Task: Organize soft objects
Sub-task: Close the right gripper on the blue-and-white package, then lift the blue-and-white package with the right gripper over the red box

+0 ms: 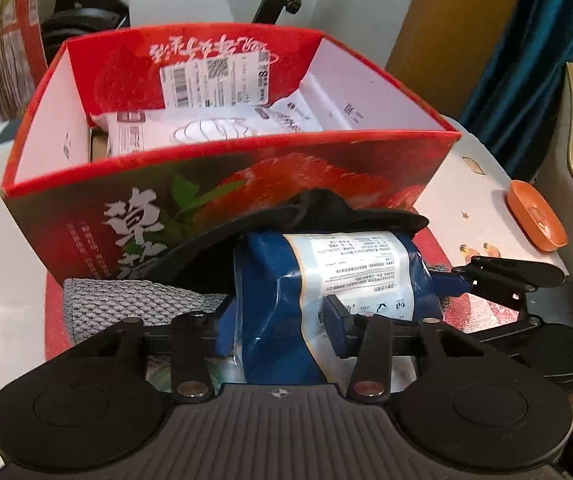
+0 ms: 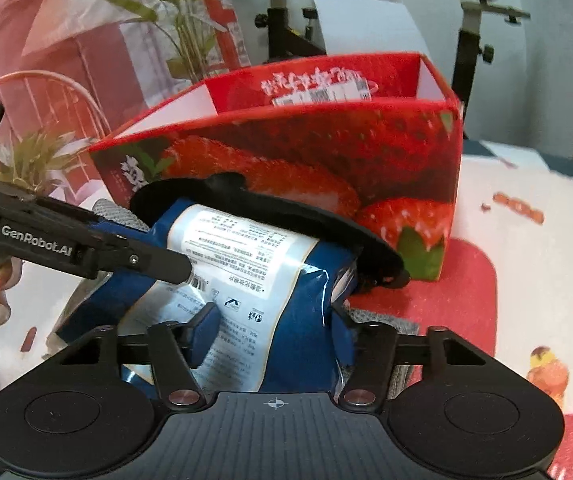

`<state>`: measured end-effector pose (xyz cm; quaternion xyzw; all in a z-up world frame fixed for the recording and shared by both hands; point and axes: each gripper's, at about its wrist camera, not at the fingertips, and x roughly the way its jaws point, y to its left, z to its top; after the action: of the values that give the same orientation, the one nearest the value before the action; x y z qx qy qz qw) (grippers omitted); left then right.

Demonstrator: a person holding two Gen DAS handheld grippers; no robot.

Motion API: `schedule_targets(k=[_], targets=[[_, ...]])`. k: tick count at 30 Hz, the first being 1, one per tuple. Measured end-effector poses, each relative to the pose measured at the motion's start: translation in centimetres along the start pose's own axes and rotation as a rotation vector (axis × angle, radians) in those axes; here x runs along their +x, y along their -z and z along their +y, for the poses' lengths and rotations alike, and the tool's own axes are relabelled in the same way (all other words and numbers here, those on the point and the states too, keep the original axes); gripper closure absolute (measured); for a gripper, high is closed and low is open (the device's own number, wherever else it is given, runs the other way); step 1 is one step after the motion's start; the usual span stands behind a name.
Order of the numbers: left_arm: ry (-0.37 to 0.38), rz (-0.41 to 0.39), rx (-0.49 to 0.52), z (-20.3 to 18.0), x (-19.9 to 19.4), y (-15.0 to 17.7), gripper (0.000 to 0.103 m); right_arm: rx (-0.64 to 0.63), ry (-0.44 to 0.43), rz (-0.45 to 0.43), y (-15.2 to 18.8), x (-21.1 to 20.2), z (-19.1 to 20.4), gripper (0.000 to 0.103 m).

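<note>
Evidently both grippers, left (image 1: 282, 320) and right (image 2: 274, 332), pinch the blue bag (image 1: 326, 280) (partly closed) to lift it into the red box (image 1: 222, 168)

A blue and white snack pouch (image 1: 326, 280) lies on its side, its printed label up, just near of the red strawberry box (image 1: 214, 184). A black cap (image 1: 318, 216) rests on its far edge, and a grey knitted cloth (image 1: 126, 300) lies under its left end. White packets (image 1: 190, 132) lie inside the box.
</note>
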<state>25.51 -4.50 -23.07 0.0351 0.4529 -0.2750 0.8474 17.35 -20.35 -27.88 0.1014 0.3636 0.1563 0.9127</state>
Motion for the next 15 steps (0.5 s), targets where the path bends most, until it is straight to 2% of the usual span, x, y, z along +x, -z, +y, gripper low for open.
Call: schedule_targets(k=[1, 9, 15], targets=[[0.005, -0.003, 0.010, -0.2, -0.3, 0.0, 0.063, -0.015, 0.006, -0.006, 0.0, -0.3, 0.3, 0.054], [0.021, -0.048, 0.033, -0.9, -3.5, 1.1, 0.066, -0.078, -0.004, -0.056, -0.6, -3.5, 1.0, 0.071], [0.021, -0.094, 0.026, -1.0, -5.7, 1.6, 0.068, -0.180, 0.009, -0.107, -1.4, -5.7, 2.5, 0.073]])
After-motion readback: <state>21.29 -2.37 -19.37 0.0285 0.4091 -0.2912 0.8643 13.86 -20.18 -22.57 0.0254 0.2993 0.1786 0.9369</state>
